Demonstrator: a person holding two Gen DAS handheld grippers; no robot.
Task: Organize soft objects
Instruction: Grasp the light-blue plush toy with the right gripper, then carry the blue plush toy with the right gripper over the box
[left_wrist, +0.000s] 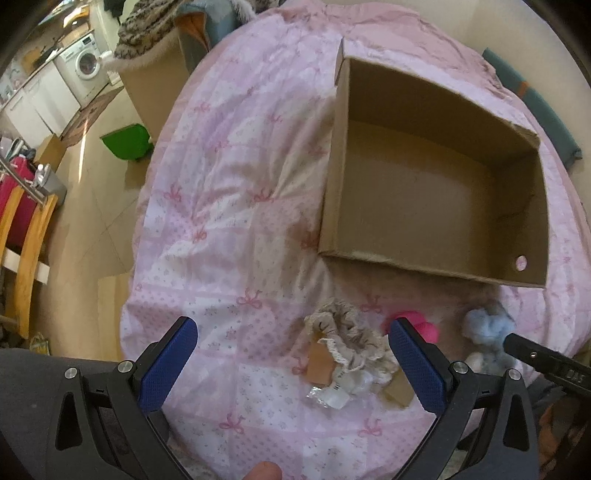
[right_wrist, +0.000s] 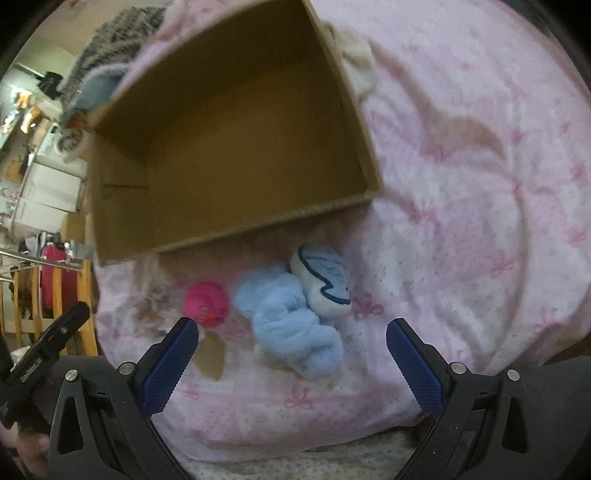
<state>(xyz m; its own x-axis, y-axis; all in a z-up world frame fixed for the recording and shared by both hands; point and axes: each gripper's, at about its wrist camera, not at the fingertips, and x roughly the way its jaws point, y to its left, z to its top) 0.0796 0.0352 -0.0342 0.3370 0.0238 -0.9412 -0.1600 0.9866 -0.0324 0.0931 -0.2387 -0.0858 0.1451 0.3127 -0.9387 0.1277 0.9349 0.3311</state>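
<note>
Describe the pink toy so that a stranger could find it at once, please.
Find the open cardboard box on the pink quilt. Soft things lie before its near wall; the pink toy is the round, bright one left of the pale blue fluff.

cardboard box (left_wrist: 436, 173): open top, empty (free entry) | near wall stands behind soft toys (right_wrist: 291, 314) | quilt (left_wrist: 229, 221) leftward bare

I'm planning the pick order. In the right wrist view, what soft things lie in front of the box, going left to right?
pink ball → light blue fluffy bundle → white and blue plush. The cardboard box behind them looks empty.
</note>
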